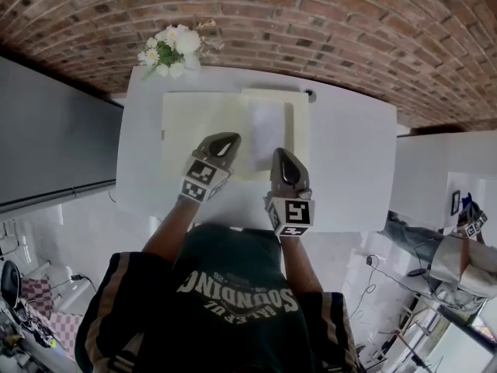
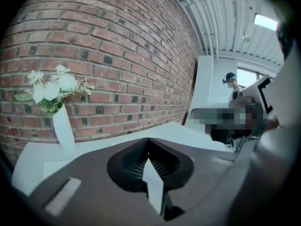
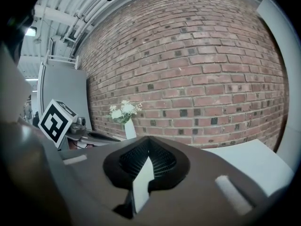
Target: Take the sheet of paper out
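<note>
The left gripper [image 1: 226, 141] and the right gripper [image 1: 281, 156] both have their jaws pressed together on nothing. They hang above the cream folder [image 1: 198, 119], the right one at the near edge of the white sheet of paper [image 1: 269, 124]. Closed tips could shove or crease the sheet instead of pinching it.

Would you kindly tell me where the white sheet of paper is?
In the head view the sheet lies on the cream folder, right of centre, just ahead of the right gripper.
</note>
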Motion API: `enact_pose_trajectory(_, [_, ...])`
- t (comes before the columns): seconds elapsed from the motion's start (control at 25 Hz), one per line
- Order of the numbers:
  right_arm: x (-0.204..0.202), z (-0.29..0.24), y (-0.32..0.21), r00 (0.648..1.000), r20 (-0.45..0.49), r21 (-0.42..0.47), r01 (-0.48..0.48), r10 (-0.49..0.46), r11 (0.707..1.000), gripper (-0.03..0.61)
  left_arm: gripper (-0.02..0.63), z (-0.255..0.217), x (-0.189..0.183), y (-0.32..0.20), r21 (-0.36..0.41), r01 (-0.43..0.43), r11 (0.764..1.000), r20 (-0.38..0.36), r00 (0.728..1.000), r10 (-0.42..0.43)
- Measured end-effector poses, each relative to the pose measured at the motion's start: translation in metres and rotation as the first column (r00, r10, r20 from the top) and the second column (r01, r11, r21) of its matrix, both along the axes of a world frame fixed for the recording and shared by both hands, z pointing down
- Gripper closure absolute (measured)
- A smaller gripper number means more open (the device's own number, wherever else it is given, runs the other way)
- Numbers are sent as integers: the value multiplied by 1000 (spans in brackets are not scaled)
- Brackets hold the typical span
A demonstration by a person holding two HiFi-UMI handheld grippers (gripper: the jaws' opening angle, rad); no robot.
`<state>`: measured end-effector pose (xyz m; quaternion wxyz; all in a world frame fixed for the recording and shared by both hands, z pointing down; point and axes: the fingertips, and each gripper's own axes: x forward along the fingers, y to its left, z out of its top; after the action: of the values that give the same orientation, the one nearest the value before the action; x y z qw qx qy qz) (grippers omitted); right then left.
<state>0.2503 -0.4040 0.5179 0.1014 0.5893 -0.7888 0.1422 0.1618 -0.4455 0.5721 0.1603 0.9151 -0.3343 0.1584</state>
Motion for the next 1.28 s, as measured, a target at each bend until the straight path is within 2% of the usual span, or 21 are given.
enact_pose_trajectory(0.28, [12, 30, -7, 999, 29, -62, 32, -30, 998, 580, 602, 36, 12, -4, -88, 31, 996, 47, 999, -27])
enact_pose_trajectory(0.56, [22, 55, -17, 996, 52, -117, 72, -67, 990, 580, 600, 67, 23, -10, -176, 55, 983, 50, 998, -47])
enact_pose_trajectory(0.64, [24, 61, -19, 995, 60, -130, 85, -78, 988, 580, 538, 77, 27, -12, -210, 61, 976, 54, 997, -51])
enact_pose_trajectory(0.76, [27, 71, -20, 994, 64, -147, 99, -90, 984, 580, 516, 94, 33, -16, -254, 75, 964, 76, 995, -58])
enact_pose_trajectory(0.84, [30, 77, -19, 993, 69, -163, 105, -95, 981, 580, 498, 109, 37, -14, -328, 74, 942, 66, 996, -55])
enact_pose_trajectory(0.96, [32, 82, -20, 992, 74, -172, 117, -106, 978, 580, 479, 137, 42, -9, -449, 69, 891, 65, 997, -44])
enact_pose_trajectory(1.08, [32, 86, -19, 990, 76, -183, 131, -118, 974, 580, 474, 156, 44, -10, -502, 91, 860, 100, 994, -47])
enact_pose_trajectory(1.28, [33, 92, -16, 989, 87, -206, 138, -122, 969, 580, 474, 175, 49, -17, -583, 127, 802, 83, 992, -97])
